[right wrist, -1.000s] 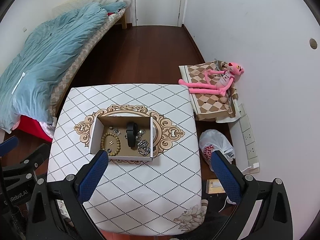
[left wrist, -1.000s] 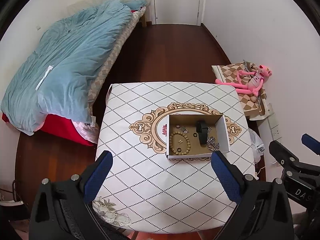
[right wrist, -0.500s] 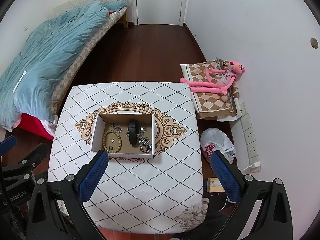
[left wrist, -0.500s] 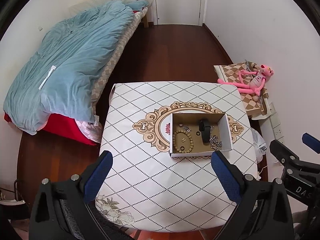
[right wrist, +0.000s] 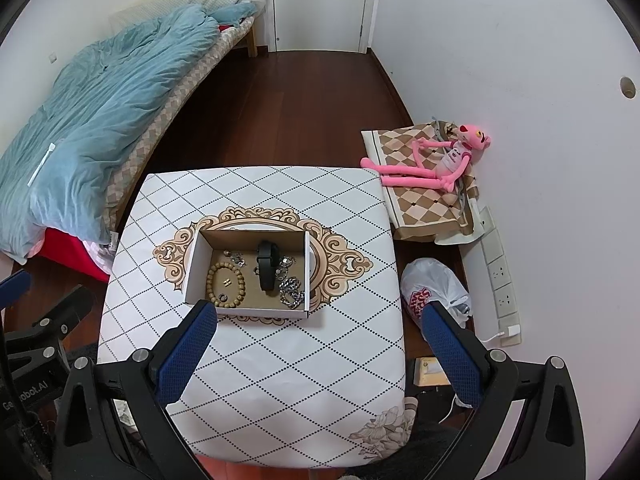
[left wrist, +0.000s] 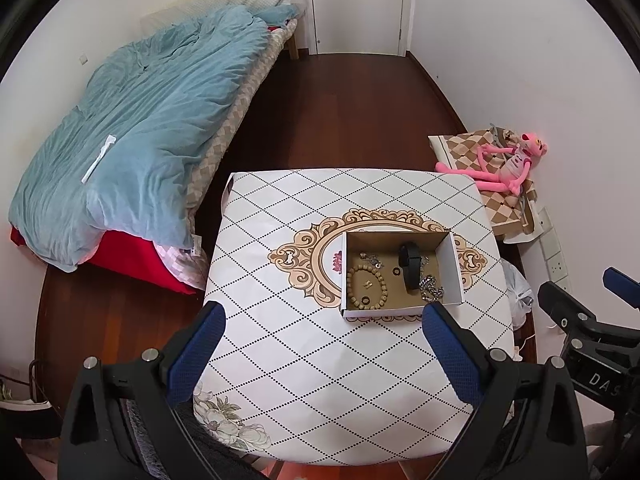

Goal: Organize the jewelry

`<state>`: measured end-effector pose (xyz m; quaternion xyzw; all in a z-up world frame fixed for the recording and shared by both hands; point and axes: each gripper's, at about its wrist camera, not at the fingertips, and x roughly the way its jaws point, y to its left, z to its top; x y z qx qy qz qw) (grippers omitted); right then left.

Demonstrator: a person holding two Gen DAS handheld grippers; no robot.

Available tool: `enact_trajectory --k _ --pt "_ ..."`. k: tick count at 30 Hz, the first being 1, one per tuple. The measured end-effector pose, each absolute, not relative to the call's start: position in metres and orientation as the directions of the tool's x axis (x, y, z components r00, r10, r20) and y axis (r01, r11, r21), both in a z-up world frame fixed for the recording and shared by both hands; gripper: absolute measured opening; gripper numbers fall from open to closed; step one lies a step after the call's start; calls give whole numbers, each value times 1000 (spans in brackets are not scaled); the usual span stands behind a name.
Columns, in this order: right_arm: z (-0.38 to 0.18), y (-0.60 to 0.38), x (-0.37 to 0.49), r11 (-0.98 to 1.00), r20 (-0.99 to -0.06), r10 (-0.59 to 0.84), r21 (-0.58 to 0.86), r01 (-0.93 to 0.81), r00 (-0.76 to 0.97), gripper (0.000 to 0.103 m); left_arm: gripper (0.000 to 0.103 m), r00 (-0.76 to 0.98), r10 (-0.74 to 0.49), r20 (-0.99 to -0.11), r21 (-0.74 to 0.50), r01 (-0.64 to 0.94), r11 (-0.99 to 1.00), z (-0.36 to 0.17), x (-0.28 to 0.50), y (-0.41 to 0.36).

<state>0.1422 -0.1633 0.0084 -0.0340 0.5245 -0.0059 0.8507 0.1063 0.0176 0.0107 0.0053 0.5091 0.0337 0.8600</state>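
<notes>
An open cardboard box (left wrist: 454, 268) (right wrist: 192, 268) sits on the table with the diamond-pattern cloth (left wrist: 304, 344) (right wrist: 320, 352). Inside lie a wooden bead bracelet (left wrist: 352, 280) (right wrist: 239, 280), a black band (left wrist: 410, 266) (right wrist: 266, 266), a silver chain (left wrist: 432, 286) (right wrist: 292, 292) and small rings and earrings. My left gripper (left wrist: 322, 316) is open and empty, high above the table's near side. My right gripper (right wrist: 320, 316) is also open and empty, high above the near edge. Each gripper shows at the side of the other's view.
A bed with a blue quilt (left wrist: 152, 128) stands left of the table. A pink plush toy (right wrist: 436, 164) lies on a checked cushion by the right wall. A white plastic bag (right wrist: 434, 288) and wall sockets (right wrist: 502, 276) are on the right floor side. A door (left wrist: 358, 4) is at the far end.
Both grippers have risen or pulled back a little; the table and box look slightly smaller and lower in both views. Both stay open and empty.
</notes>
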Motion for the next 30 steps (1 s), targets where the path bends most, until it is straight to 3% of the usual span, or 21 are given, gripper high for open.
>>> enact_trajectory --k 30 --pt "11 -163 140 997 -894 -50 -72 -32 444 103 100 475 62 -878 45 -46 998 13 105 17"
